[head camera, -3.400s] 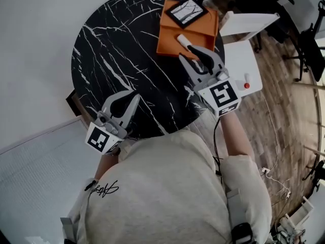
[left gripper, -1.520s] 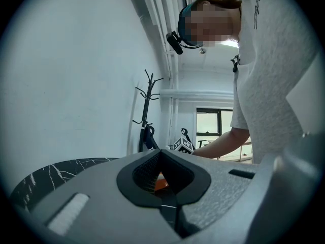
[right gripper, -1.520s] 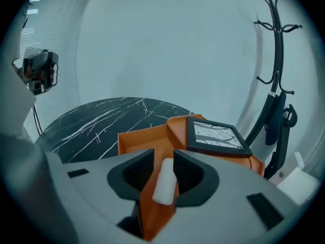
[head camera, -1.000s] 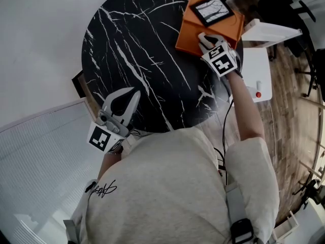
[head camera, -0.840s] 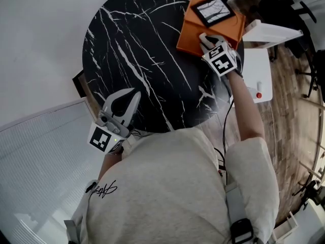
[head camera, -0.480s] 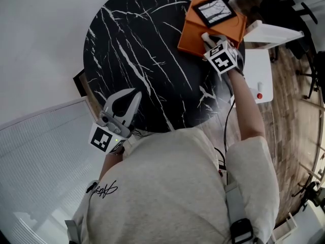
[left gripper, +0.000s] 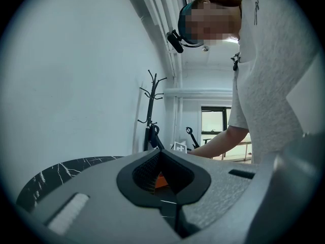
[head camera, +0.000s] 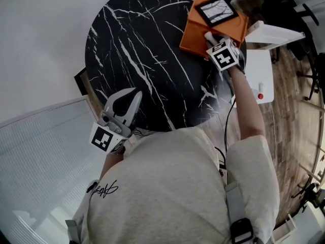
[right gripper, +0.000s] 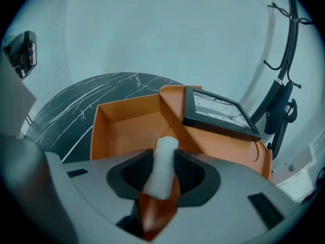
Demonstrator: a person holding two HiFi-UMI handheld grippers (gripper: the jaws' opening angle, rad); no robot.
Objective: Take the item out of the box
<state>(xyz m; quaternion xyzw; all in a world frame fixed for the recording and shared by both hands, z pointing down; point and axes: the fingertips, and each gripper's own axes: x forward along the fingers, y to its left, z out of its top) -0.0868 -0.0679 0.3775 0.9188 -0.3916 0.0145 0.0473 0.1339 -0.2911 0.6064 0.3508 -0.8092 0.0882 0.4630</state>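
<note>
An orange box [head camera: 192, 33] lies open at the far right of the black marble table [head camera: 137, 60]; its inside [right gripper: 122, 128] holds nothing that I can see. My right gripper [head camera: 209, 37] hangs over the box's near edge, shut on the item [right gripper: 163, 161], a tube with a white end and an orange body [right gripper: 156, 210]. The white end [head camera: 208, 35] pokes out past the jaws [right gripper: 163, 171]. My left gripper [head camera: 126, 98] rests at the table's near edge, shut with nothing in it [left gripper: 161, 173].
A black-framed picture [head camera: 217, 11] [right gripper: 217, 111] lies on the box's folded-back lid. A white side table [head camera: 260, 70] with a red knob stands right of the round table. A coat stand [right gripper: 284, 70] rises by the wall.
The right gripper, open short of the box 3.4 s ago, has reached in and shut on the tube that lay there. Over the last second it drifted slightly right. The left gripper stayed put.
</note>
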